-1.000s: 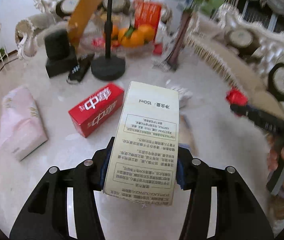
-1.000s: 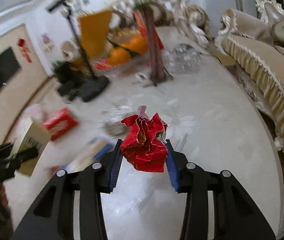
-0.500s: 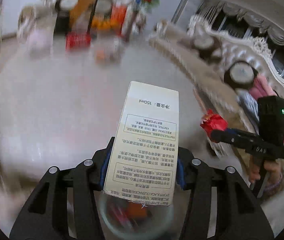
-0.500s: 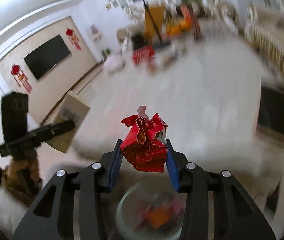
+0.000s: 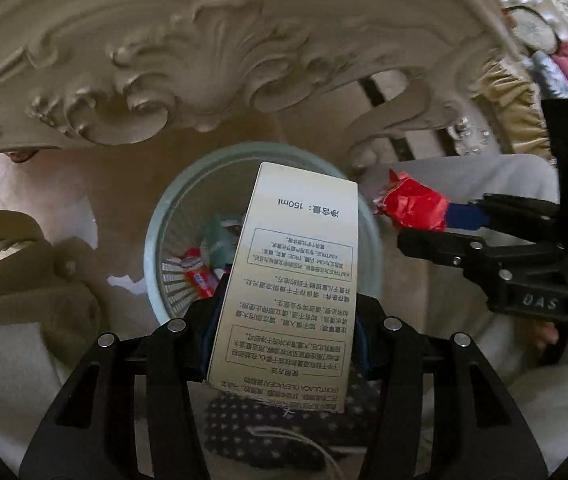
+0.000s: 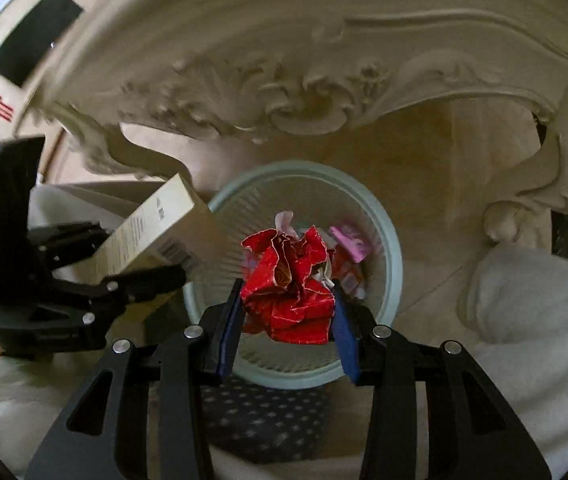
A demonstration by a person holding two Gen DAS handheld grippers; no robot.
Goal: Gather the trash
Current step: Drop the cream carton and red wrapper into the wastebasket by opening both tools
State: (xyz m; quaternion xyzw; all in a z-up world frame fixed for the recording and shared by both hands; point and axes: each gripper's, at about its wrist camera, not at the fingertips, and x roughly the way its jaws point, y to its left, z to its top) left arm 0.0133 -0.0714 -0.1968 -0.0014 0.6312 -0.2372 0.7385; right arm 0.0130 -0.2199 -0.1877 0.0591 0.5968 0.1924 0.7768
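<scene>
My left gripper (image 5: 284, 340) is shut on a tall cream carton (image 5: 295, 280) printed with text, held above a pale blue round bin (image 5: 156, 240). The bin holds several wrappers. Crumpled red paper (image 6: 287, 284) is clamped in my right gripper (image 6: 287, 324), which hangs over the same bin (image 6: 387, 248). From the left wrist view the right gripper (image 5: 439, 220) with the red paper (image 5: 411, 208) sits just right of the bin rim. From the right wrist view the left gripper (image 6: 140, 276) and its carton (image 6: 156, 236) reach in at the bin's left edge.
The carved cream apron of a table (image 5: 204, 60) arches over the bin, with a curled leg (image 6: 563, 184) on the right. A dark star-patterned slipper (image 6: 260, 420) lies just below the bin. Grey trouser legs (image 6: 531, 312) flank it.
Both grippers have swung away from the tabletop and down over the bin on the floor. Each keeps its hold, the carton on the left and the red paper on the right.
</scene>
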